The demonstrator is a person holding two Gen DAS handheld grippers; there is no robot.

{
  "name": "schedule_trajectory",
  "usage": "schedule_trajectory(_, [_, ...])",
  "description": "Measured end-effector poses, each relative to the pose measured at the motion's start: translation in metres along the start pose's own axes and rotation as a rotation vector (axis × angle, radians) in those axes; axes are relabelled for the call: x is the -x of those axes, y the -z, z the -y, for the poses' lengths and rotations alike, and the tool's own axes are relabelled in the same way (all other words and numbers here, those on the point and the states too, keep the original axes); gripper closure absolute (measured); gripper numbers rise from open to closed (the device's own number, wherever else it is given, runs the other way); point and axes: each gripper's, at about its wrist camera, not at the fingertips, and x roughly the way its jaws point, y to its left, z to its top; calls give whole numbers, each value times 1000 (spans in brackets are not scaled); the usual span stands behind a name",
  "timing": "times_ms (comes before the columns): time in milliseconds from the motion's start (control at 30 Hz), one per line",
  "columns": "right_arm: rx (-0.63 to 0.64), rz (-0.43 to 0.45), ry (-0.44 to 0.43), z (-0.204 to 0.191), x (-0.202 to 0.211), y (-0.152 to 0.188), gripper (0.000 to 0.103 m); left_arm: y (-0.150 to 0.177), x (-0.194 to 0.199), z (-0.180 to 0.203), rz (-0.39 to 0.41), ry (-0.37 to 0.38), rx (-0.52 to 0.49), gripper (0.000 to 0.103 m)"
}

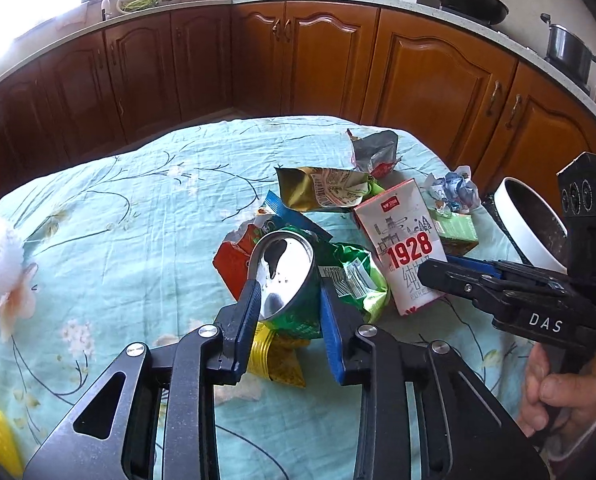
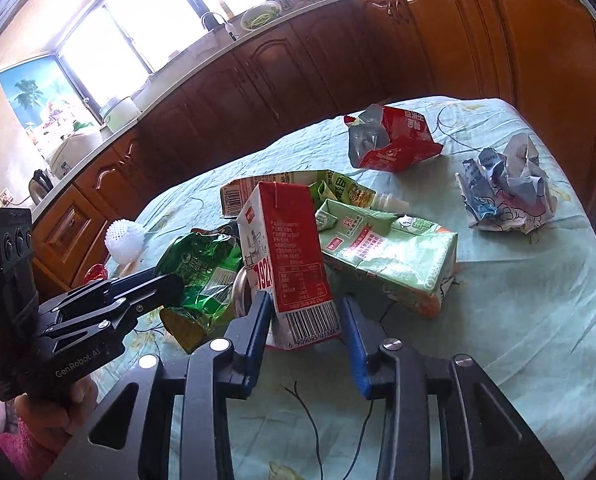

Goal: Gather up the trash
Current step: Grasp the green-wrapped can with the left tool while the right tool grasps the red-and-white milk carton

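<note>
Left wrist view: green can point(image 1: 288, 280) lies tipped on the pile of trash mid-table, silver end toward the camera, resting on a green wrapper point(image 1: 358, 280) and a yellow wrapper point(image 1: 276, 360). The left gripper point(image 1: 288, 300) has its two blue pads on either side of the can body; left pad looks to be touching the rim, right pad touching or just beside the green side, so call it closed on the can, grip not confirmed firm. Right wrist view: red-and-white milk carton point(image 2: 290, 264) stands tilted, barcode end down, between the right gripper point(image 2: 304, 320) pads. Left pad meets the carton edge, right pad sits just beside the barcode face; cannot tell if that one has contact.

Step in hand, as a judgement: double grasp, each tool taking one piece of trash. Nothing lifted yet.

Around them: green carton point(image 2: 390, 256) lying just behind the milk carton, red foil bag point(image 2: 394, 140) and crumpled paper point(image 2: 506, 188) farther back, gold wrapper point(image 1: 322, 188) beyond the can. White bin rim point(image 1: 526, 224) at the table's right edge, near the right tool. Floral tablecloth point(image 1: 118, 240) under all.

Next move calls for: firm up both grips, lift straight clear of the loose wrappers, carry to the bin. Can is round and slick, may roll out.
</note>
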Motion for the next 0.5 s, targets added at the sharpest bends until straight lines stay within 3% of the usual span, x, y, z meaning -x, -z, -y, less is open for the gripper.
schedule_trajectory(100, [4, 12, 8, -2, 8, 6, 68, -5, -1, 5, -5, -27, -34, 67])
schedule_trajectory(200, [-8, 27, 2, -2, 19, 11, 69, -9, -2, 10, 3, -43, -78, 67])
schedule_trajectory(400, [-25, 71, 27, -1, 48, 26, 70, -10, -11, 19, 5, -62, -139, 81])
schedule_trajectory(500, [-50, 100, 31, 3, 65, 33, 71, -9, -2, 16, 19, -25, -115, 83])
